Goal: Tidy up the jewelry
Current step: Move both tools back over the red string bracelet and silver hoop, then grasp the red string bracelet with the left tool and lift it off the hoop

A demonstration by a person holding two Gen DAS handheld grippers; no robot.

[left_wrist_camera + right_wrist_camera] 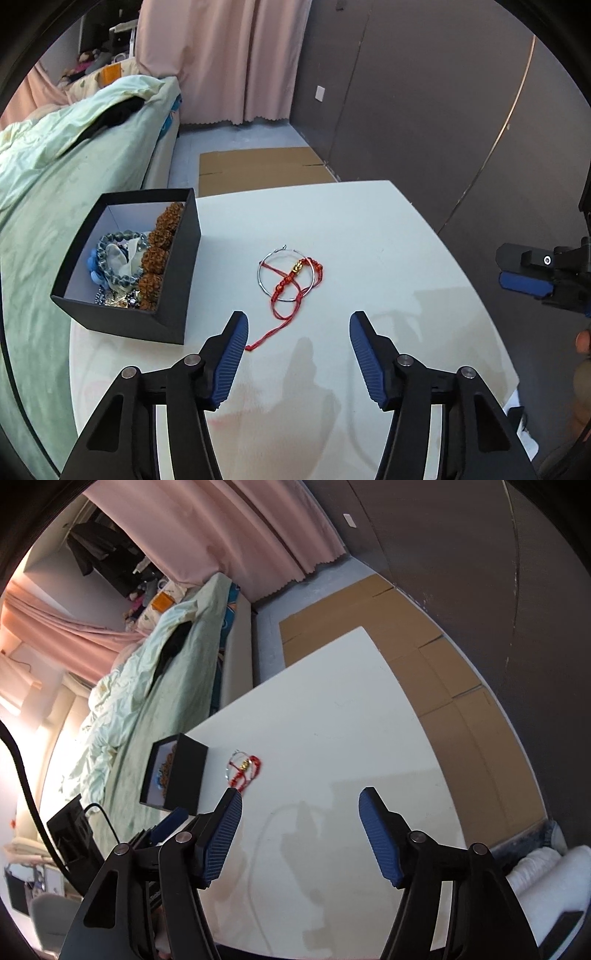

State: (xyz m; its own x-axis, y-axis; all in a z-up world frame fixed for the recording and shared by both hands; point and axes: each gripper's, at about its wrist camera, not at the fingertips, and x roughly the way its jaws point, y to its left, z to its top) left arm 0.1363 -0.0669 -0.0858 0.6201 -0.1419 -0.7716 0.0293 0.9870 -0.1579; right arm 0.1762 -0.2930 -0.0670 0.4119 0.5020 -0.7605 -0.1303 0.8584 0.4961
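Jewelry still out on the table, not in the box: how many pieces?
2. A silver hoop lies mid-table right of the black box, and a red cord bracelet with a gold charm lies across it, tangled. Nothing else shows loose; something may hide behind the box.

Hidden and unclear parts

In the right wrist view, the black box (173,775) shows only a sliver of its contents past its wall, and the red bracelet (245,770) just beside it is too small to resolve; the worktop (332,720) runs under the frame's bottom edge.

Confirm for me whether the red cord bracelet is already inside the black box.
No: the red cord bracelet with a gold charm lies on the white table, tangled with a thin silver hoop, beside the open black box.
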